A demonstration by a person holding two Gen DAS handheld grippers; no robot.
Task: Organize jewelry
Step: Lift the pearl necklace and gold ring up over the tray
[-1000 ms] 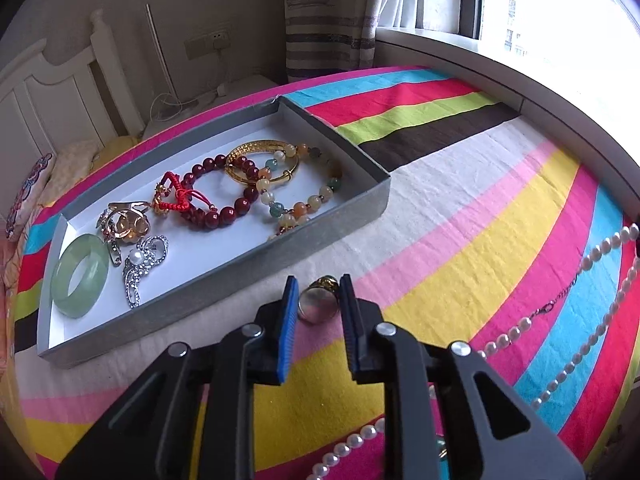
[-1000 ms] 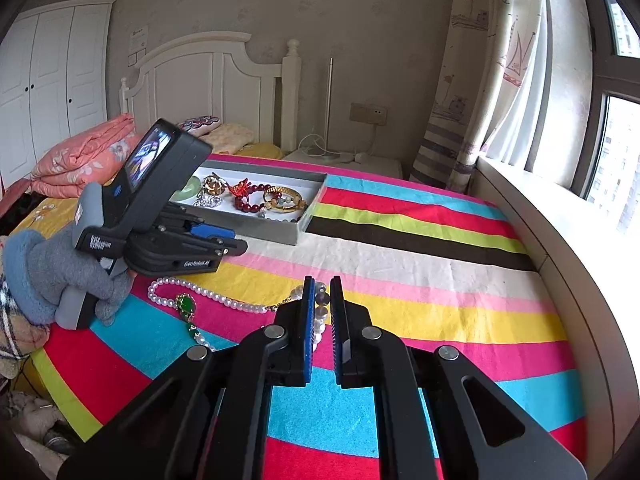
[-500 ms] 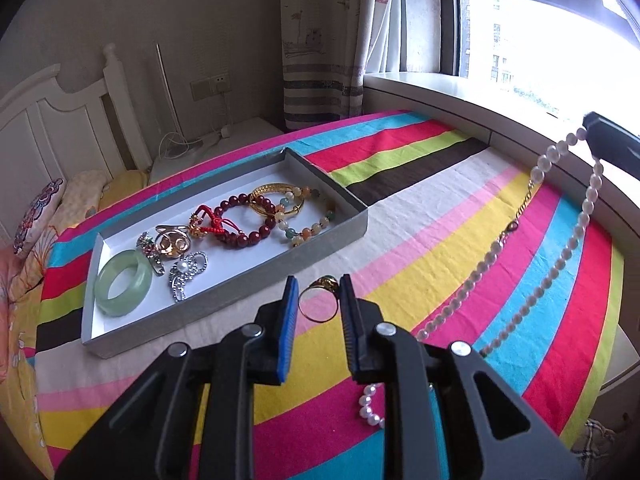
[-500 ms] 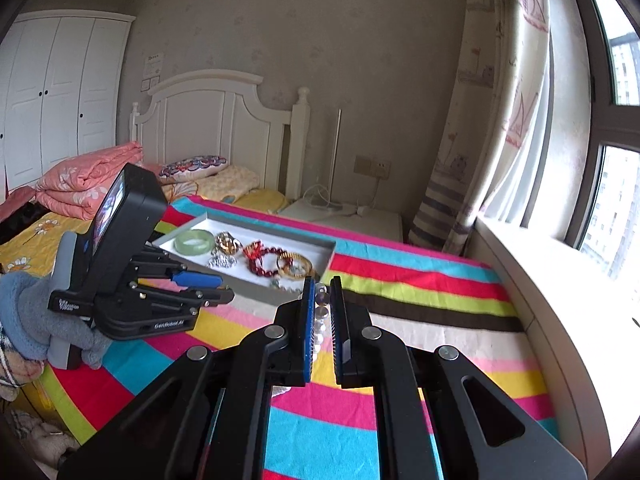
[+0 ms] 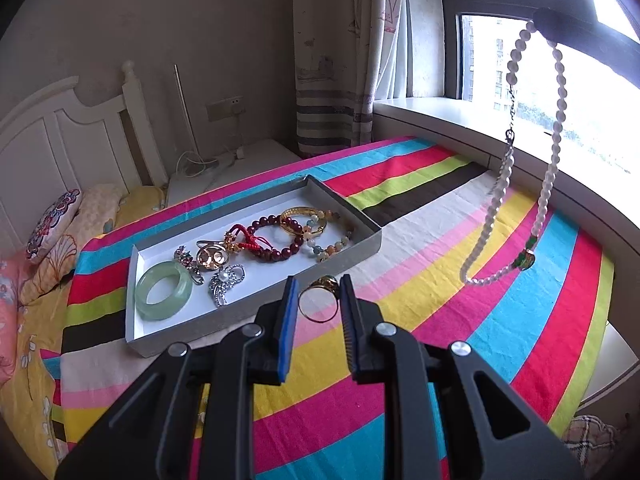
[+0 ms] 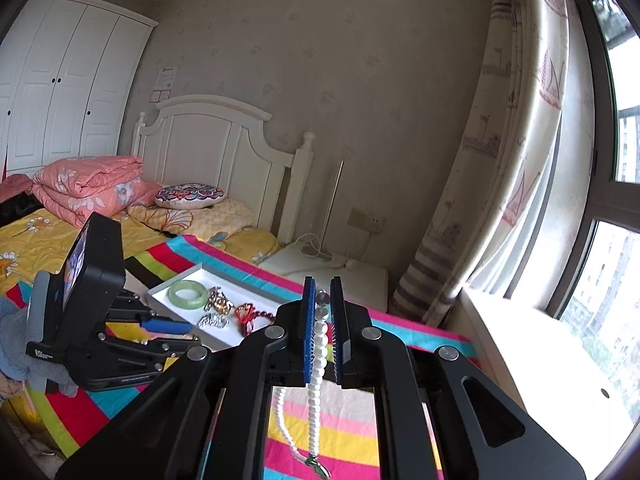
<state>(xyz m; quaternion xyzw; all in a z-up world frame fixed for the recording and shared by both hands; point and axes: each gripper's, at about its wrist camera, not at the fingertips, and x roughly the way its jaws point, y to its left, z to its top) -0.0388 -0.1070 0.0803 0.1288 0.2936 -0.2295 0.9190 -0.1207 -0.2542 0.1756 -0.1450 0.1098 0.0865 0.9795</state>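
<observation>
My left gripper [image 5: 318, 288] is shut on a gold ring [image 5: 325, 281] and holds it in the air in front of the grey tray [image 5: 240, 312]. The tray holds a green jade bangle [image 5: 162, 296], a dark red bead bracelet [image 5: 276, 240], a gold bangle [image 5: 300, 220] and brooches. My right gripper [image 6: 322, 304] is shut on a pearl necklace [image 6: 318, 344]. In the left wrist view the pearl necklace [image 5: 490, 220] hangs in a long loop from the right gripper [image 5: 540, 20], with its green pendant [image 5: 526, 258] near the bottom. The left gripper [image 6: 188, 330] also shows in the right wrist view, beside the tray [image 6: 188, 276].
A striped bedspread [image 5: 440, 300] lies under everything. A white headboard [image 6: 224, 148], pillows [image 6: 188, 196] and a folded pink quilt [image 6: 88, 184] are behind the tray. A window sill [image 5: 460, 120] and curtain [image 5: 332, 60] run along the right. A gloved hand [image 6: 16, 340] holds the left gripper.
Both grippers have risen. The pearl necklace has come up off the bedspread and now hangs free from the right gripper. The ring has gone up with the left gripper.
</observation>
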